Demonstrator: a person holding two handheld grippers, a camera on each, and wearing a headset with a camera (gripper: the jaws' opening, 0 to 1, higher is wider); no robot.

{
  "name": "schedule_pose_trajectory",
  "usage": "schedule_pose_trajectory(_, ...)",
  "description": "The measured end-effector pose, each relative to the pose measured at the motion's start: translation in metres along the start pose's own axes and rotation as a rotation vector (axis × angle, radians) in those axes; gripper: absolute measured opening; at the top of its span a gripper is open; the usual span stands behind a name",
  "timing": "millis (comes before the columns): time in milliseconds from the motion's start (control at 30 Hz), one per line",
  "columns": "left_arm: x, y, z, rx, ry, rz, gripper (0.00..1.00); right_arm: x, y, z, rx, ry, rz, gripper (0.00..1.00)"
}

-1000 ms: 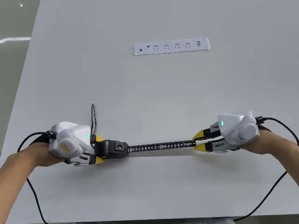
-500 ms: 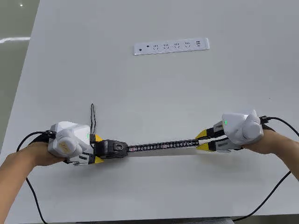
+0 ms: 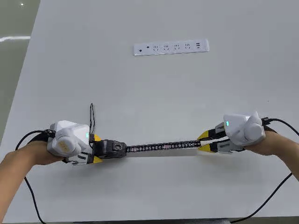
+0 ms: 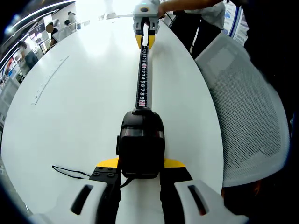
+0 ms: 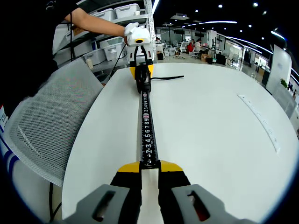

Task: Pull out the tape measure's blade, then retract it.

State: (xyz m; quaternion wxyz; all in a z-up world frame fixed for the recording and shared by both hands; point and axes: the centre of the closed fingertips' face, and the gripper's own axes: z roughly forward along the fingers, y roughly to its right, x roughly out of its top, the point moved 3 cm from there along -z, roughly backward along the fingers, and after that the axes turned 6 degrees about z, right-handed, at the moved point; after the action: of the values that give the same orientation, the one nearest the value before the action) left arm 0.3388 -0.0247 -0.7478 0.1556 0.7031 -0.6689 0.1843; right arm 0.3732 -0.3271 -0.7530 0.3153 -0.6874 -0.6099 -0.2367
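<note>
The black tape measure case lies low on the white table, and my left gripper is shut on its rear end; the case sits between the yellow-tipped jaws in the left gripper view. Its dark numbered blade runs straight to the right, just above the tabletop. My right gripper is shut on the blade's end. In the right gripper view the blade stretches away from my jaws to the case. The left gripper view shows the blade reaching the right gripper.
A white power strip lies at the far middle of the table. A thin black strap from the case trails on the table behind the left gripper. Cables hang off the near edge at both sides. A mesh chair stands beside the table.
My right gripper has moved a little farther right with the blade's end, so more blade is drawn out. The left gripper and the case have stayed put.
</note>
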Motion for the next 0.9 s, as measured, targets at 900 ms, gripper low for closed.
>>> schedule_pose_trajectory(900, 0.002, -0.004, 0.01, -0.017, -0.05, 0.047, 0.28, -0.018, 0.001, 0.019, -0.022, -0.126, -0.011, 0.12)
